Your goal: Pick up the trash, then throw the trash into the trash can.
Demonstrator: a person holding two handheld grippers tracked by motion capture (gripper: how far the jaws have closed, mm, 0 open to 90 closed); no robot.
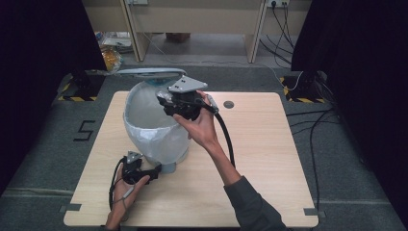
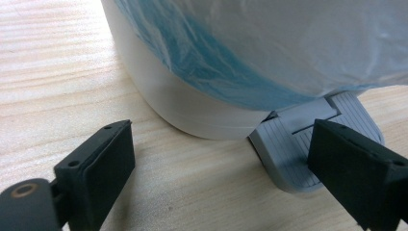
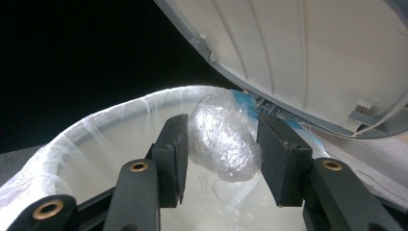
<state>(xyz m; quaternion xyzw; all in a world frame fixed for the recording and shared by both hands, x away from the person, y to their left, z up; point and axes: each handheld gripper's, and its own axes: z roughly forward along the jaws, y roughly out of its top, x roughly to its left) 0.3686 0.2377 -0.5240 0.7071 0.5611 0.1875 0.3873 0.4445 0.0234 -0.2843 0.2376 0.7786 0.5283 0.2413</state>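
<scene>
Over the open mouth of the pedal bin [image 1: 156, 139], toward the far left of the counter [image 1: 260, 159], the right claw [image 3: 223, 144] holds a wad of clear plastic wrap [image 3: 223, 139] pinched between its two black jaws. The wad is egg-shaped, its long axis running from the upper far side down toward the camera in the right gripper view, its lower end hanging past the jaw tips above the white liner bag [image 3: 96, 139]. The bin's lid [image 3: 298, 57] stands raised just beyond and above the wad, leaving only a narrow gap there; the liner's rim curves round on the left with open room inside it. At the bin's near side, the left claw [image 2: 221, 159] sits low on the counter with its jaws spread wide, gripping nothing. Its right jaw lies against the grey ribbed foot pedal [image 2: 293, 144], the left jaw rests apart on bare wood. The right half of the counter lies open.
</scene>
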